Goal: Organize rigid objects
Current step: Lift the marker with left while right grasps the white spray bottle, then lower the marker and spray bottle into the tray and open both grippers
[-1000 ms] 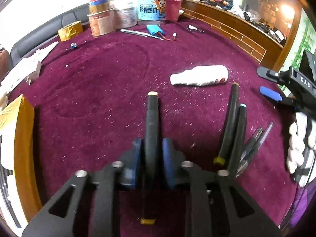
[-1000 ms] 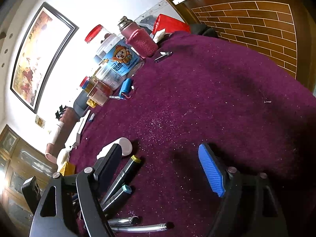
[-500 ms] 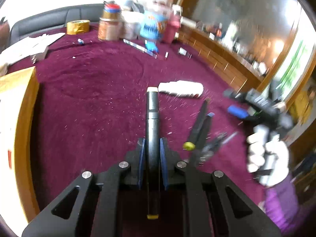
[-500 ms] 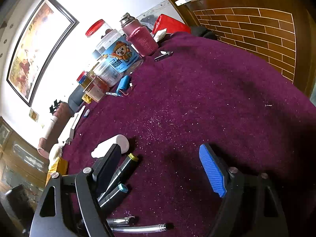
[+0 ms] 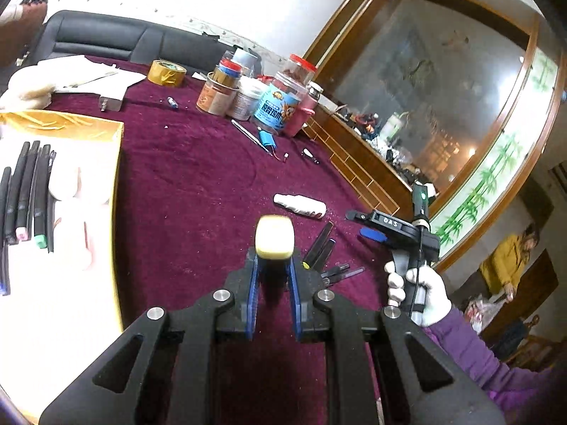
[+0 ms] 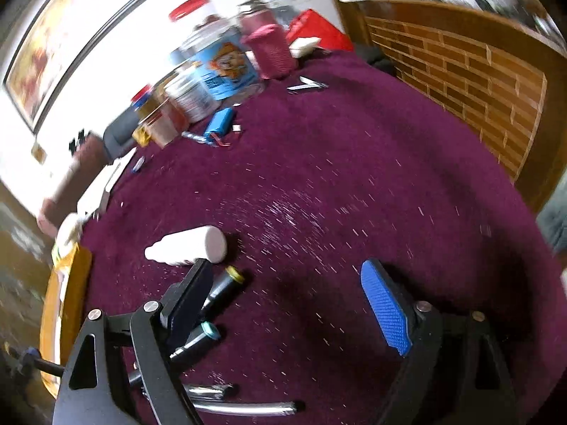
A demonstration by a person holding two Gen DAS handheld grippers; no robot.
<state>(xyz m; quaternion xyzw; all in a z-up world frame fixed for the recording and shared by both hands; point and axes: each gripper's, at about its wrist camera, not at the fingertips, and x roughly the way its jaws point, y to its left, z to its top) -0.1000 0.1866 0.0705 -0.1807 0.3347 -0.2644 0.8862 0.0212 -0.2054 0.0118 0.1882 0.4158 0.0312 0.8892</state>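
The left hand-held gripper (image 5: 272,285) is clamping a yellow-capped marker (image 5: 274,238), lifted clear of the maroon worktop (image 5: 198,191). Several markers (image 5: 26,191) are already lying in the box (image 5: 118,212). Right of that box, two markers (image 6: 212,304), pens (image 6: 244,407) and a white bottle (image 6: 187,246) are remaining beside the right hand-held gripper (image 6: 297,301), whose fingers are standing apart and holding nothing.

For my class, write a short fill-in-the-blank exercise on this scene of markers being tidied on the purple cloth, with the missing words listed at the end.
1. The left tongs are shut on a marker with a ____ cap.
2. The right tongs stand ____, gripping nothing.
3. The white bottle lies on its ____ on the purple cloth.
4. Several dark markers already lie in the box with the ____ rim.

Missing words: yellow; open; side; gold
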